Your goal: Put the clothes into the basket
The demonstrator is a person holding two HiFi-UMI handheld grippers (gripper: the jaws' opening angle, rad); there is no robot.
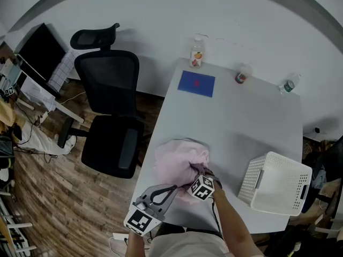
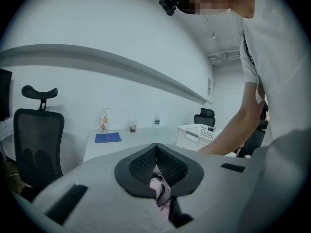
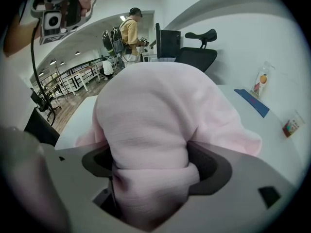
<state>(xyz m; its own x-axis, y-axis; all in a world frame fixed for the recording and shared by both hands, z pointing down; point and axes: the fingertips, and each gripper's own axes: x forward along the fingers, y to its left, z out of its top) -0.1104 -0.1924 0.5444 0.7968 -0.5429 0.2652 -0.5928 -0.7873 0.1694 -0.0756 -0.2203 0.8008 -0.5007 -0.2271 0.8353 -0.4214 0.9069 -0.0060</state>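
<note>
A pink garment [image 1: 179, 160] lies bunched near the front of the white table [image 1: 241, 116]. My right gripper [image 1: 194, 171] reaches into its near side. In the right gripper view the pink garment [image 3: 155, 106] fills the space between the jaws of the right gripper [image 3: 155, 165], and the pads squeeze a thick fold of it. My left gripper [image 1: 172, 188] hovers just left of the right one at the table's front edge, with its tips together. In the left gripper view a sliver of the pink garment [image 2: 161, 191] shows below the closed tips of the left gripper [image 2: 156, 149]. The white basket [image 1: 252, 178] stands to the right, empty.
A blue mat [image 1: 196, 83], a sanitiser bottle [image 1: 197, 52], a small cup [image 1: 242, 76] and a water bottle [image 1: 289, 83] sit at the table's far edge. A black office chair [image 1: 110, 116] stands left of the table. A person's arm reaches over by the basket [image 2: 194, 136].
</note>
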